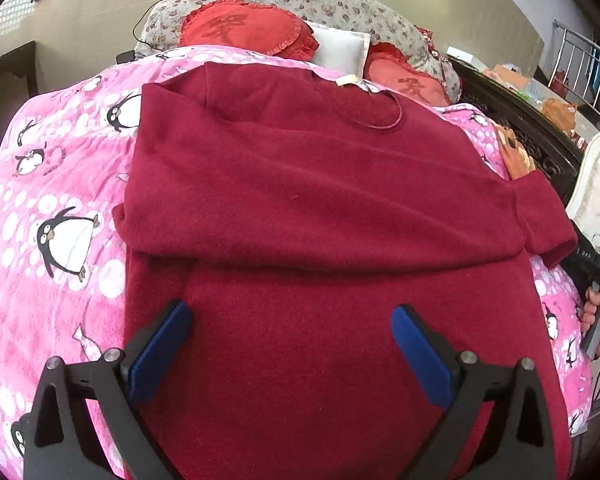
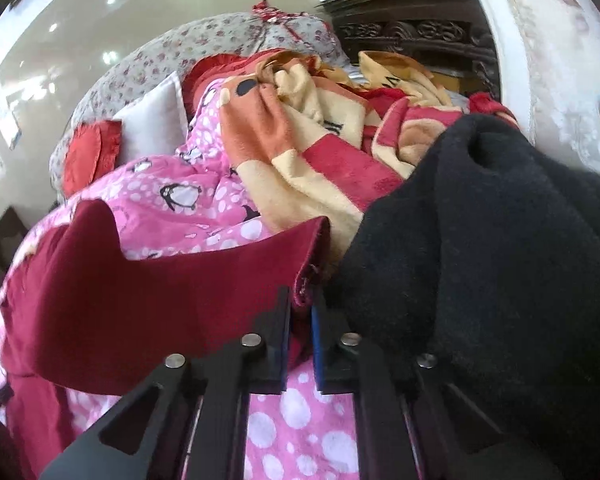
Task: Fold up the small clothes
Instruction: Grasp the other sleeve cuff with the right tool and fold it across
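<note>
A dark red long-sleeved top (image 1: pixel 300 200) lies spread on a pink penguin blanket (image 1: pixel 52 200), neckline far from me. One sleeve lies folded across its middle, its cuff (image 1: pixel 548 232) at the right. My left gripper (image 1: pixel 292 320) is open and empty, hovering over the top's lower part. In the right wrist view my right gripper (image 2: pixel 300 308) is shut on the red sleeve cuff (image 2: pixel 308 264) and holds it lifted above the blanket (image 2: pixel 300 408). The right gripper's body and the hand holding it show at the left wrist view's right edge (image 1: pixel 592 272).
A black garment (image 2: pixel 500 240) lies right beside the right gripper. An orange and cream cartoon blanket (image 2: pixel 320 140) is bunched behind it. Red heart cushions (image 1: pixel 244 28), a white pillow (image 1: pixel 340 46) and floral pillows (image 1: pixel 340 4) sit at the bed's head. Dark carved furniture (image 1: pixel 520 120) stands right.
</note>
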